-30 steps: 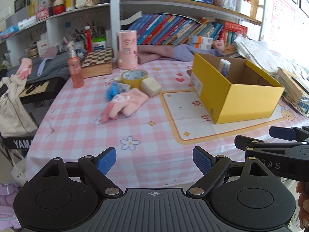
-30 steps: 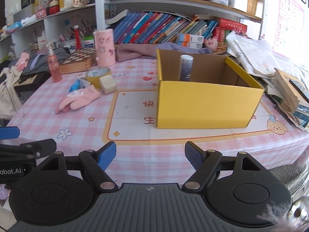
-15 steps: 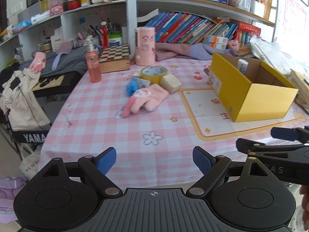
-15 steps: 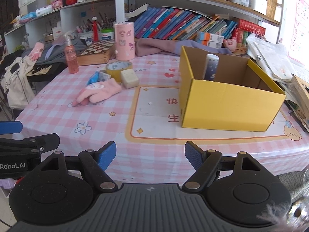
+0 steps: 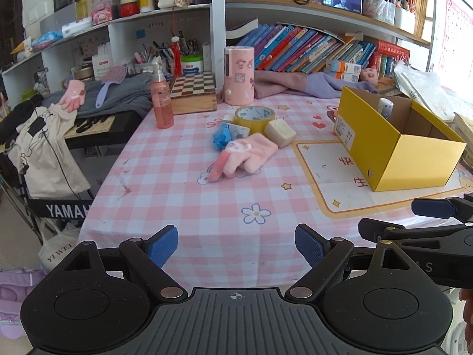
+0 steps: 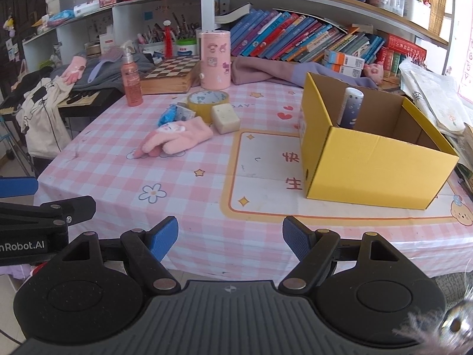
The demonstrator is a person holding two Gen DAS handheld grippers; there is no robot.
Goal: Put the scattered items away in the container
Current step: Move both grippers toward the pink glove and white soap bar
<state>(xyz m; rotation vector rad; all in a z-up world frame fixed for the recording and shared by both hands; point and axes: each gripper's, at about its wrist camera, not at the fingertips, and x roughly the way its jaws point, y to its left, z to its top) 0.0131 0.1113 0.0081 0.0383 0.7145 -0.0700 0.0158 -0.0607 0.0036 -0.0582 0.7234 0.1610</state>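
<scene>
Shelves crammed with books are backing a bench [image 5: 183, 183] under pink checked cloth. On it, the glove [image 5: 248, 155], tape [image 5: 254, 116], a soap-like block [image 5: 280, 132] and a blue packet [image 5: 222, 139] are lying bunched together, well apart from the yellow box [image 6: 369, 162], which is sitting open-topped, ready to receive them, with 1 tube [image 6: 351, 108] already standing inside. Both the left hand-held gripper [image 5: 236, 244] and right hand-held gripper [image 6: 230, 236] are hovering at the near edge, jaws wide and gripping nothing, probably lining up a first pick.
</scene>
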